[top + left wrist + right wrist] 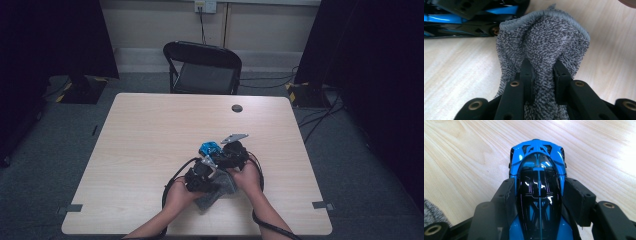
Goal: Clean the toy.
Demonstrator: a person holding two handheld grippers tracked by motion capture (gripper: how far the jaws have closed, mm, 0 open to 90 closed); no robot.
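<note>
Cloth (pixel 541 47), grey terry, is bunched between our left gripper (pixel 543 75) jaws, which pinch it near the desk's (pixel 145 145) front edge. Just beyond the cloth, our right gripper (pixel 539 195) jaws clamp both sides of a blue toy car (pixel 537 170) on the desk.

High view was dim, dark at both sides; gripper views were bright and sharp, with glare streaks on the toy car (pixel 539 192) canopy.
</note>
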